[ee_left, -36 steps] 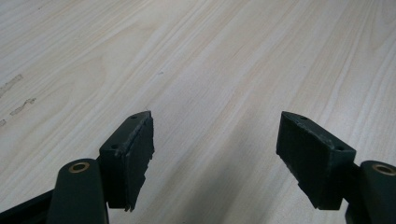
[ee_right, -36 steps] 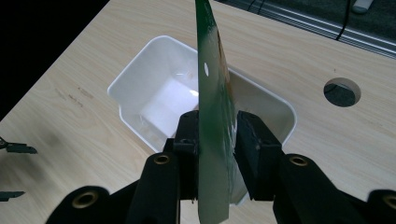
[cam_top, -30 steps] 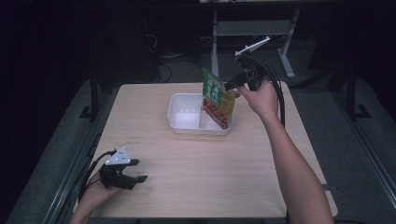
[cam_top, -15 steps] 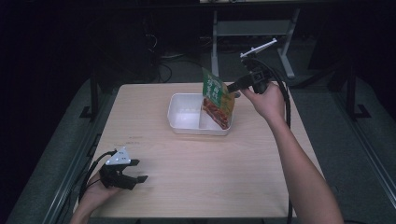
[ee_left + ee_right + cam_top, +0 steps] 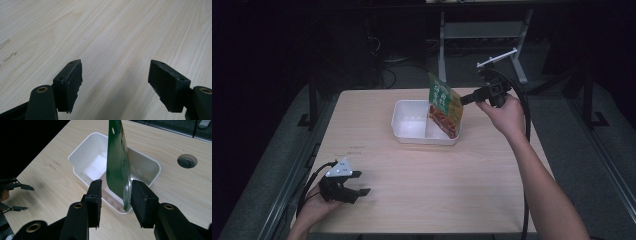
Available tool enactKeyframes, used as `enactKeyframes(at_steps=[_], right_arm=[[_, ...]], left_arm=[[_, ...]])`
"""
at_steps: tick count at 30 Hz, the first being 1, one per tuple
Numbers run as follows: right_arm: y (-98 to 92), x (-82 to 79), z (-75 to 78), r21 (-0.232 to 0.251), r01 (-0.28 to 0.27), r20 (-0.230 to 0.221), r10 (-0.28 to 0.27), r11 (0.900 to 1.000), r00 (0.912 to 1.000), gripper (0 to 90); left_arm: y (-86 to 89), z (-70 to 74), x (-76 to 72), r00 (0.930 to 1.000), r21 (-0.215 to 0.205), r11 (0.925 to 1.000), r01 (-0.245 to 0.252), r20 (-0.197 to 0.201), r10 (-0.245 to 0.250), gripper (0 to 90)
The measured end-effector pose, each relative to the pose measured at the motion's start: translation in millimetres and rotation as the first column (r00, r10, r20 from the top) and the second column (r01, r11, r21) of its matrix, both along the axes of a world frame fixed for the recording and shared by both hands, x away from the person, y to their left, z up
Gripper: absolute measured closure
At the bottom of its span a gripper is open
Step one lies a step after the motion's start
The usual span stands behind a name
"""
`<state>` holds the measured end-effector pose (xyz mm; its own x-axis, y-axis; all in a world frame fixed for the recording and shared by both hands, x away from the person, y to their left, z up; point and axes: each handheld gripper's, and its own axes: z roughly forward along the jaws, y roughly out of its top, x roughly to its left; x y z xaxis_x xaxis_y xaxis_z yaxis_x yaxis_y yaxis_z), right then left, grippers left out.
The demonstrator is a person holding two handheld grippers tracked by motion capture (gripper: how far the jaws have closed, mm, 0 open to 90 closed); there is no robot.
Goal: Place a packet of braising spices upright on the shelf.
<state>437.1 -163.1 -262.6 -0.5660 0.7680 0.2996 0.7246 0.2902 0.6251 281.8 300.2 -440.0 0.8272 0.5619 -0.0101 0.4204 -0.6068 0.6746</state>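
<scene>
A green food pouch (image 5: 444, 105) stands on edge in the right compartment of a white divided container (image 5: 409, 127) at the back middle of the table. My right gripper (image 5: 464, 99) is at the pouch's right edge. In the right gripper view the pouch (image 5: 117, 167) rises between the parted jaws of that gripper (image 5: 116, 196), with a gap on the left side; the container (image 5: 86, 157) lies beyond it. My left gripper (image 5: 360, 183) rests open near the table's front left corner. Between its jaws (image 5: 115, 75) there is bare wood.
The wooden table (image 5: 432, 185) has a round cable hole (image 5: 187, 161) to the right of the container. A metal stand (image 5: 482, 30) and cables sit on the dark floor behind the table. A black cable trails from the right gripper along the forearm.
The right hand and gripper have drawn back a little to the right and its top plate has tilted up. The pouch stays standing in the container. The left gripper has not moved.
</scene>
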Motion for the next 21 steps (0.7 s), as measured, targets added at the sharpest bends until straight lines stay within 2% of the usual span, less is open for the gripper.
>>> enactKeyframes(at_steps=[21], right_arm=[[-21.0, -21.0, -27.8, 0.031, -0.01, -0.03, 0.011, 0.999, 0.9995, 54.2]], left_arm=[[-0.7, 0.0, 0.0, 1.0, 0.007, 1.0, 0.003, 0.001, -0.003, 26.6]])
